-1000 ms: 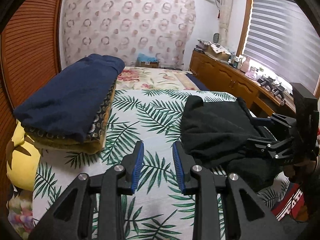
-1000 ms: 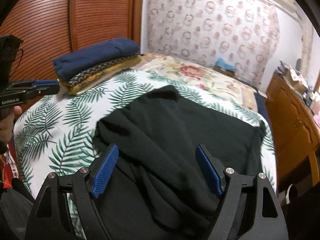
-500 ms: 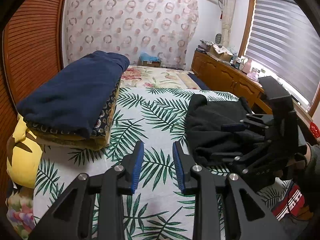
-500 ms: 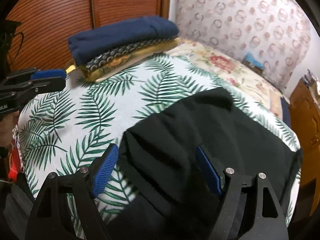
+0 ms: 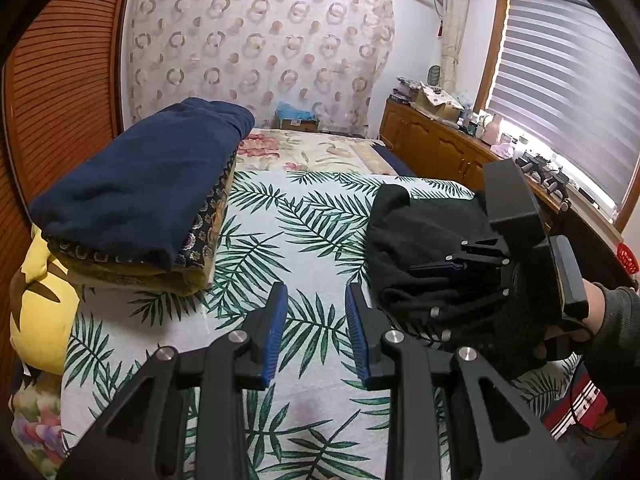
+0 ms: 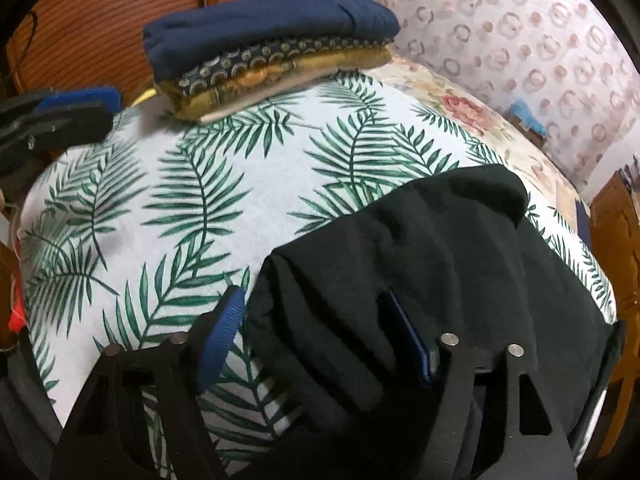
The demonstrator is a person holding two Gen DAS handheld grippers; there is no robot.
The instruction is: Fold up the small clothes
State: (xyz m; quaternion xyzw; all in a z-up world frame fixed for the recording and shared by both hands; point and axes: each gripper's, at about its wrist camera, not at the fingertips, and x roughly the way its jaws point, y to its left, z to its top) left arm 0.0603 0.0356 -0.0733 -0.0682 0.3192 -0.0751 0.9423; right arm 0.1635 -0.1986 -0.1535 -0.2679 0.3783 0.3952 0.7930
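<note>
Progress: early | done: folded stack (image 6: 272, 52) at bed's (image 6: 168, 216) far corner | left: black garment (image 6: 420, 264) rumpled on bed | my right gripper (image 6: 316, 340) closing over its edge | my left gripper (image 5: 316, 332) narrowly parted, empty

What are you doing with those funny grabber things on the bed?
A person is folding small clothes with a gripper in each hand. The right gripper is down on the near edge of a black garment on the palm-leaf sheet, and its jaws are closing around a fold of the cloth. The left gripper hangs over bare sheet with nothing between its blue pads. A stack of folded clothes, navy on top, sits at the far left side.
</note>
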